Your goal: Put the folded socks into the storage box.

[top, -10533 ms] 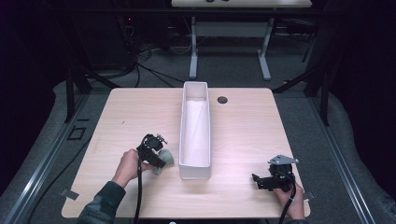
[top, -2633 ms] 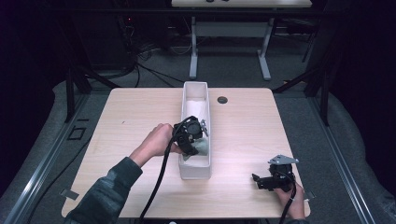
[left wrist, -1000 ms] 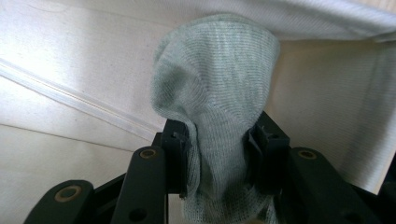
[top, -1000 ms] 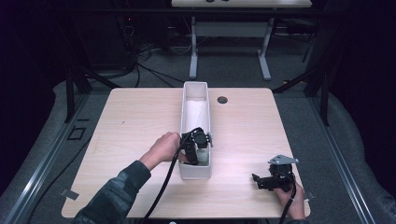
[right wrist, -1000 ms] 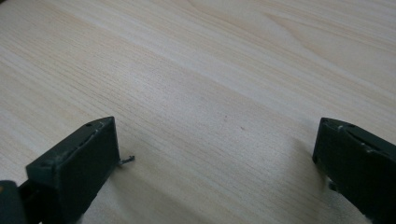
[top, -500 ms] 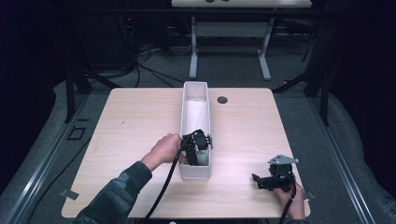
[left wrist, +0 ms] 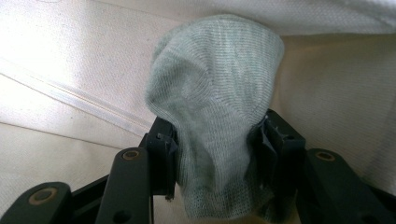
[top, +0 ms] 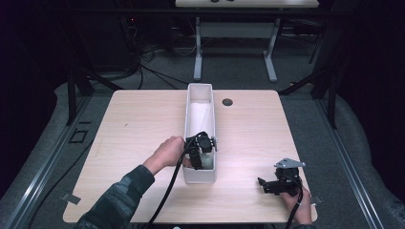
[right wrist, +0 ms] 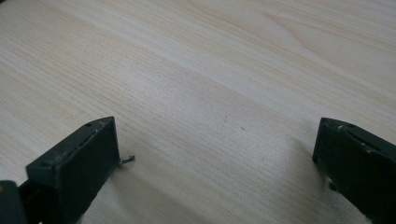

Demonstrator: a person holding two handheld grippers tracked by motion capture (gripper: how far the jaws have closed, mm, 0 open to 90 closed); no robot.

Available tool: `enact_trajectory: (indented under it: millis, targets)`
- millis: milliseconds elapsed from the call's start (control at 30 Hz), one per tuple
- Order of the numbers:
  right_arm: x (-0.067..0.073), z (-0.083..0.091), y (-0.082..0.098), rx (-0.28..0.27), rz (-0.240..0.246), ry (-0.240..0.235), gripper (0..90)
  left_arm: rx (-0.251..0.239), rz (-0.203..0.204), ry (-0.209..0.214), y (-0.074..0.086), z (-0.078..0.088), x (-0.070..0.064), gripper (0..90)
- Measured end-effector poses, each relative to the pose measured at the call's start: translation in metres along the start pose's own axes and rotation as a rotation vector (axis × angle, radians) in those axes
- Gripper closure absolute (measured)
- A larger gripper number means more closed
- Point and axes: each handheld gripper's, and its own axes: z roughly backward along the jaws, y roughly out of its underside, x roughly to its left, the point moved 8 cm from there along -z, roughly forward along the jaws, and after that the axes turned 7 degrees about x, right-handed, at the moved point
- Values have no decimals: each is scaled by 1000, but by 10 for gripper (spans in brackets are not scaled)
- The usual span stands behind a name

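Left gripper [left wrist: 217, 186] is sitting inside near end of white bin [top: 190, 102]; jaws have just been easing apart, grey-green sock [left wrist: 217, 107] lying between them, pads barely touching; right gripper [right wrist: 217, 154] is idling wide open, empty, on table [top: 133, 124], well apart.

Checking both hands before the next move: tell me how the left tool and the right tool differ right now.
The left tool has a grey-green sock between its jaws, which have just been opening; the right tool gapes wide with nothing between. The left reaches into the white bin; the right sits over the bare table. Both have black jaws.
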Motion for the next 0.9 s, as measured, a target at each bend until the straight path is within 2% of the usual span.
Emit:
enact_trajectory:
  millis: [267, 400, 567, 667, 900]
  targets:
    - [0, 0, 0, 0, 0, 0, 0, 0, 26, 3, 2, 5, 2, 472]
    - [0, 0, 0, 0, 0, 0, 0, -11, 29, 8, 2, 10, 1, 468]
    - [0, 0, 0, 0, 0, 0, 0, -8, 19, 2, 2, 12, -1, 554]
    - [0, 0, 0, 0, 0, 0, 0, -3, 10, 3, 2, 12, -2, 652]
    - [0, 0, 0, 0, -1, 0, 0, 35, -7, 0, 1, 4, -5, 686]
